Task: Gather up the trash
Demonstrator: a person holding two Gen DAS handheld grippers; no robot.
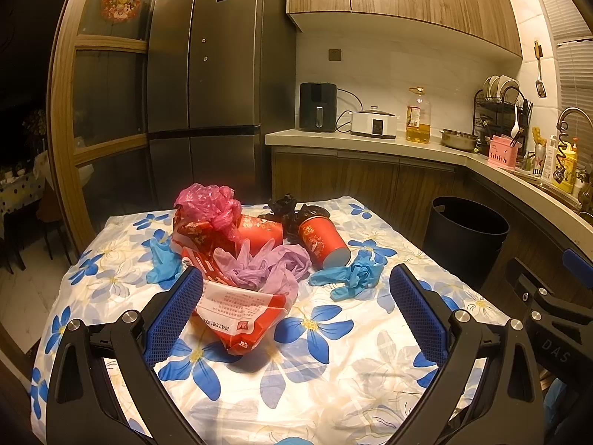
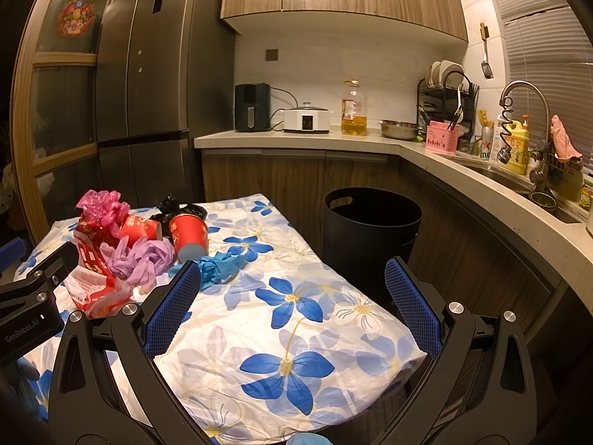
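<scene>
Trash lies piled on the flowered tablecloth [image 1: 333, 371]: a red and white wrapper [image 1: 241, 315], purple gloves [image 1: 263, 267], blue gloves [image 1: 352, 274], a red paper cup [image 1: 324, 241] on its side, a second red cup [image 1: 259, 231], a pink bag [image 1: 211, 204] and a black bag [image 1: 292, 211]. My left gripper [image 1: 296, 296] is open and empty, its left finger beside the wrapper. My right gripper [image 2: 292, 285] is open and empty over the table's near right part, right of the blue gloves [image 2: 218, 265]. A black trash bin [image 2: 370, 230] stands beyond the table's right edge.
A dark fridge [image 1: 207, 74] stands behind the table. A counter [image 2: 296, 139] at the back and right holds an air fryer, a cooker, an oil bottle, a bowl, a dish rack and a sink. The bin also shows in the left wrist view [image 1: 467, 237].
</scene>
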